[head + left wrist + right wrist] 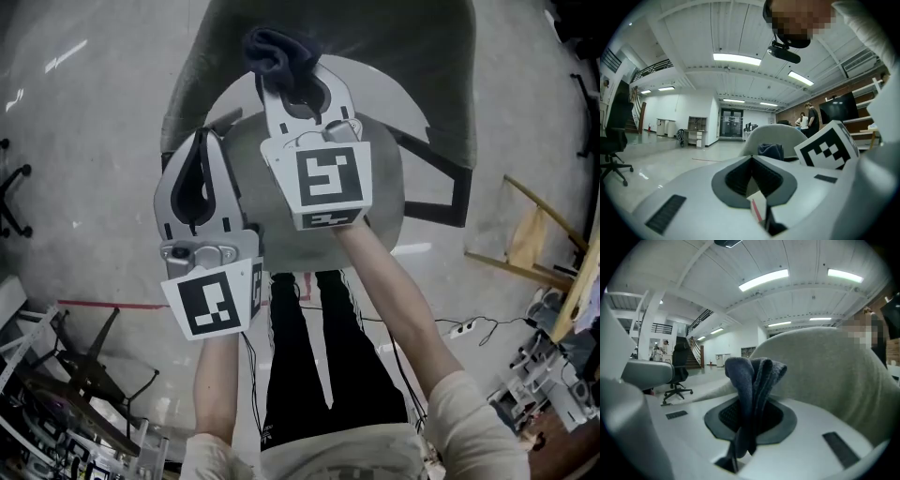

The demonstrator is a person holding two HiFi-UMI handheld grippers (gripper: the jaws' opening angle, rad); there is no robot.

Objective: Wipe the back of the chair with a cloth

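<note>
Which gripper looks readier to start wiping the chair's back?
The right gripper: its jaws are clamped on the dark cloth, held close to the chair back. The left gripper is shut on nothing and sits nearer the person.

The dark blue cloth (752,380) is folded and stands up, pinched in the right gripper (302,86). Just beyond it is the grey chair (412,56), with its curved back on the far side.

The left gripper (203,139) and right gripper (294,82) are pale grey with black-and-white marker cubes (330,183); sleeves (473,422) beige, trousers (300,366) black.
</note>
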